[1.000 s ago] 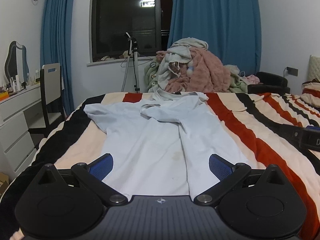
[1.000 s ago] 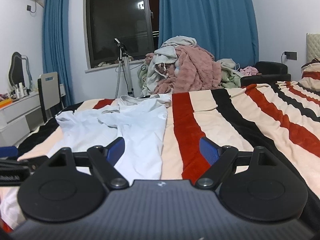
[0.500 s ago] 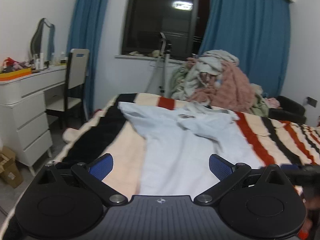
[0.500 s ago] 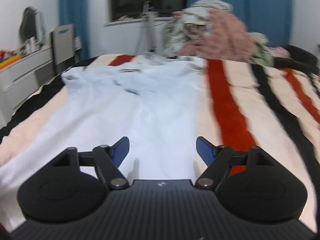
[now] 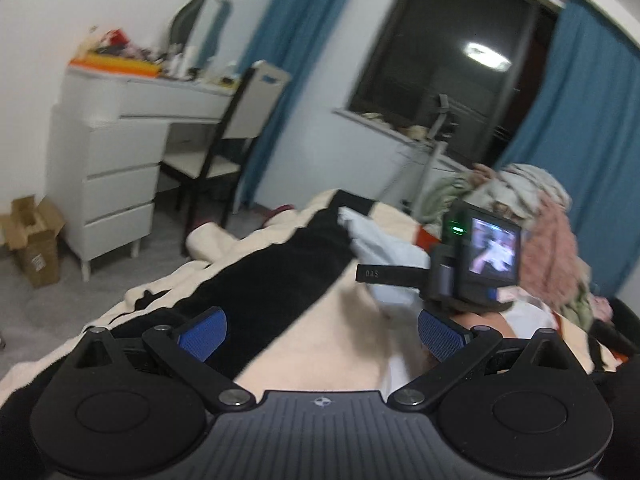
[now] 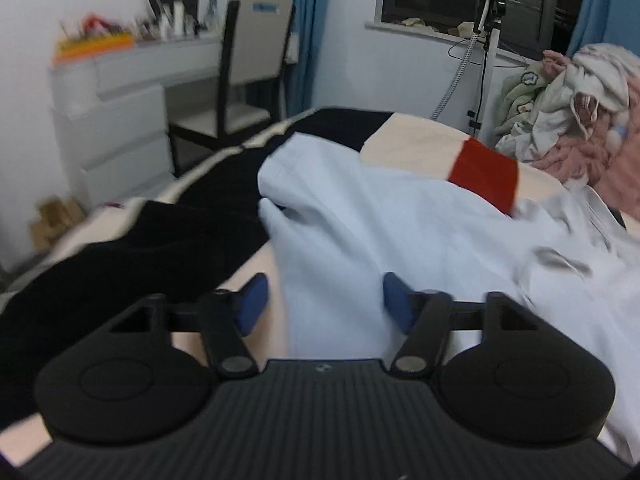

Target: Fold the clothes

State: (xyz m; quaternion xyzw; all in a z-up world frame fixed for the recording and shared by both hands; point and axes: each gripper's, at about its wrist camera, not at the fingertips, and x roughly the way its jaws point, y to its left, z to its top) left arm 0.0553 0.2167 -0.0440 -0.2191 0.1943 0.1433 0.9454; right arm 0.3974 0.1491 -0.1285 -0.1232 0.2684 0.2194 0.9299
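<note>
reaching in with my right tongs [image 6: 324, 300], jaws apart around the near left side edge of the pale blue shirt [image 6: 400, 216], which runs lengthwise up the bed [image 6: 400, 148]. my left tongs [image 5: 322, 330], also apart, sit off toward the bed's left edge. only the left view shows the right tool's screen [image 5: 492, 250].

Bedroom in home. Bed [image 6: 404, 148] near, covered by blanket striped black, cream, red. White dressing surface [image 5: 152, 88] with drawers [image 5: 116, 184] at left wall, mirror [image 5: 196, 20] above it, bottles and clutter on top. Chair [image 6: 248, 60] tucked beside it. Dark window [image 5: 452, 56] on far wall, blue curtains [image 5: 580, 120] either side. Heap of unsorted laundry [image 6: 576, 108] far right. Cardboard box [image 5: 34, 240] on floor, left.
</note>
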